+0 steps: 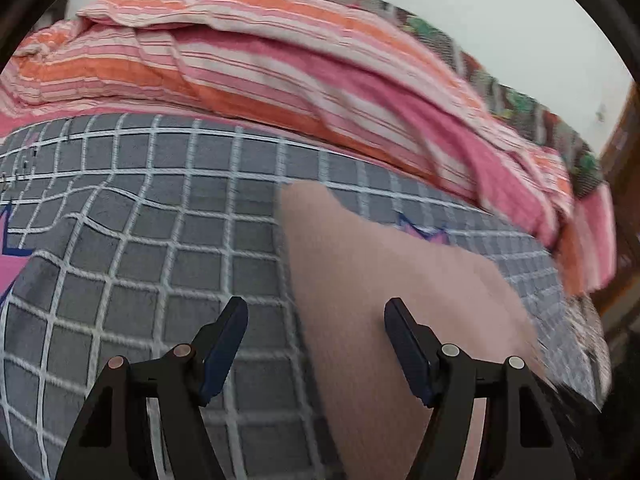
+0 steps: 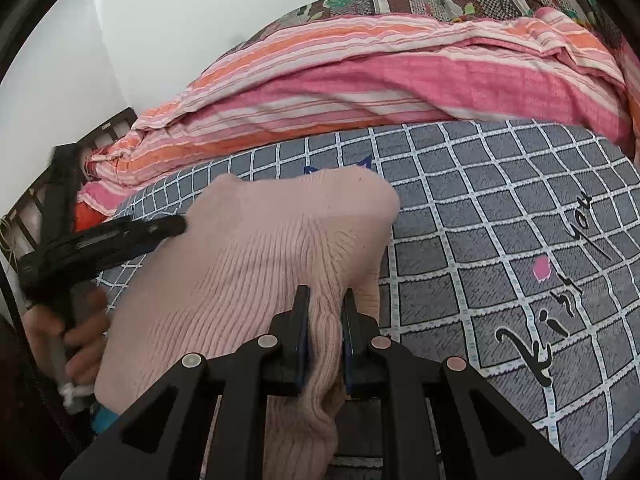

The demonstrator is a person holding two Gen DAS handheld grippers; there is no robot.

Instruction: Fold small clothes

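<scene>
A pale pink ribbed knit garment (image 2: 280, 248) lies on the grey checked bed cover (image 2: 480, 208). My right gripper (image 2: 326, 294) is shut on a bunched fold of the garment near its front edge. My left gripper (image 1: 316, 306) is open and empty just above the cover, at the garment's left edge; the pink knit (image 1: 380, 288) fills the space under its right finger. In the right wrist view the left gripper (image 2: 176, 224) shows side-on at the garment's left side, held by a hand.
A rumpled pink and orange striped blanket (image 2: 360, 76) lies along the back of the bed. Behind it is a patterned quilt (image 2: 440, 0) and a white wall. A dark slatted bed frame (image 2: 108, 128) shows at the far left.
</scene>
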